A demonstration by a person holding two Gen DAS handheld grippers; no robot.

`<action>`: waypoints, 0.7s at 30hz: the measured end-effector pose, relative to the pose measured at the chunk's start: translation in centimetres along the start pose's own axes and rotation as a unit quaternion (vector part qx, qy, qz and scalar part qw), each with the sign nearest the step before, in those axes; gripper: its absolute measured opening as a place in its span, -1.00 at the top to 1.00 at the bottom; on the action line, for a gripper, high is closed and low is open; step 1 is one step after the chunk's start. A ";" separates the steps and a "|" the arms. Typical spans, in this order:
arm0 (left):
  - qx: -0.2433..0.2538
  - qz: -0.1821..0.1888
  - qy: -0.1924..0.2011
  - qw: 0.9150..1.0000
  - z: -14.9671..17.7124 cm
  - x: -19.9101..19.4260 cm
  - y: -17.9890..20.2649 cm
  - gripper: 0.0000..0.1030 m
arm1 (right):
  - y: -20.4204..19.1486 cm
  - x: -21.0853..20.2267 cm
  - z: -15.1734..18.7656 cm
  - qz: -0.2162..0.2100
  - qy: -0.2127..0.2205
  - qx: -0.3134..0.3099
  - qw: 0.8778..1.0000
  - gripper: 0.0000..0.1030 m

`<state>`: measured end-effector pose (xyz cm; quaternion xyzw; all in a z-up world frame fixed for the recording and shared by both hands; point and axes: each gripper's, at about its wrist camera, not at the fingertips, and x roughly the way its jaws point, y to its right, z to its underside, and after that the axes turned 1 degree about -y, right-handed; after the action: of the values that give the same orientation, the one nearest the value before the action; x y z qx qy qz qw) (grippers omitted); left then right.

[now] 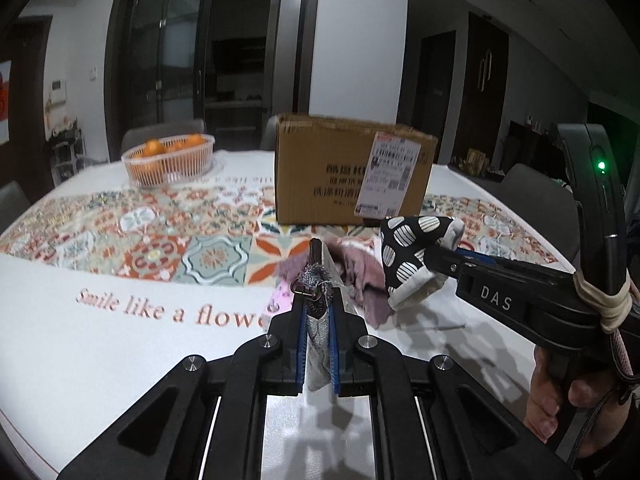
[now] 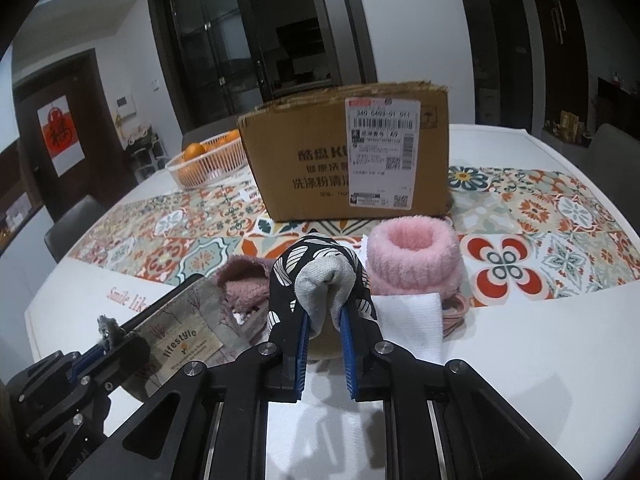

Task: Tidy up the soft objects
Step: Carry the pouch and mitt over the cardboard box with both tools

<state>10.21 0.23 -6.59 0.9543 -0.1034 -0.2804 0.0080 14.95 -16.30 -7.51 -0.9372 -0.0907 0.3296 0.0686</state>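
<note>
1. My left tongs [image 1: 318, 300] are clamped nearly closed on a flat fabric pouch [image 2: 180, 340]. From the right wrist view I read a "lifestyle" label on it, and a small grey tassel hangs at its top edge.
2. My right tongs [image 2: 324, 320] are pressed narrow on a black sock with white leaf shapes [image 2: 320, 268]. Its grey toe bulges out between the blue pads [image 2: 347, 344].
3. In the left wrist view the right tongs come in from the right, holding that sock just above the counter [image 1: 100, 340]. A hand [image 1: 560, 396] grips the handle at the lower right.
4. The remaining soft things lie in a loose pile on the counter just beyond both tongs: a dusty mauve fuzzy item [image 2: 244, 284], a pale pink fluffy cuff [image 2: 412, 260] standing open-side up, and a white folded sock [image 2: 408, 320] in front of the cuff.
5. A cardboard box [image 2: 344, 160] with a shipping label stands behind the pile, on the tiled pattern of the counter cloth.
6. A white basket of oranges [image 1: 168, 160] sits further back, to the left of the box.
</note>
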 end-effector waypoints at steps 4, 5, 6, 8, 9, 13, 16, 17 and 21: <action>0.004 -0.001 0.020 1.000 -0.8 -1.0 0.2 0.80 | 0.0 -1.5 -0.5 -0.001 0.018 0.005 1.000 0.68; 0.003 -0.001 0.026 1.000 -1.0 -1.3 0.3 0.80 | 0.1 -1.9 -0.6 -0.001 0.023 0.006 1.000 0.68; 0.003 0.000 0.031 1.000 -1.3 -1.5 0.3 0.80 | 0.1 -2.4 -0.8 -0.001 0.030 0.008 1.000 0.68; 0.005 0.002 0.041 0.999 -1.8 -1.8 0.5 0.80 | 0.0 -3.1 -1.2 0.002 0.041 0.006 0.999 0.68; 0.005 0.003 0.045 0.999 -2.0 -1.9 0.5 0.80 | 0.0 -3.5 -1.4 0.004 0.049 0.005 0.999 0.68; -0.002 0.010 0.068 0.998 -3.7 -2.3 0.5 0.80 | -0.2 -4.6 -2.2 0.005 0.067 0.005 0.998 0.68; -0.001 0.017 0.084 0.996 -4.9 -2.3 0.4 0.80 | -0.3 -5.2 -2.9 0.006 0.081 0.006 0.997 0.68; 0.002 0.016 0.090 0.996 -5.3 -2.3 0.5 0.80 | -0.3 -5.4 -3.2 0.007 0.085 0.005 0.996 0.68; 0.013 0.014 0.116 0.993 -6.9 -2.3 0.9 0.80 | -0.4 -6.1 -4.4 0.011 0.106 0.006 0.994 0.68</action>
<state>11.84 -0.43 0.53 0.9789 -0.1189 -0.1660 0.0118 13.04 -17.55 -0.38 -0.9675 -0.0705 0.2293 0.0798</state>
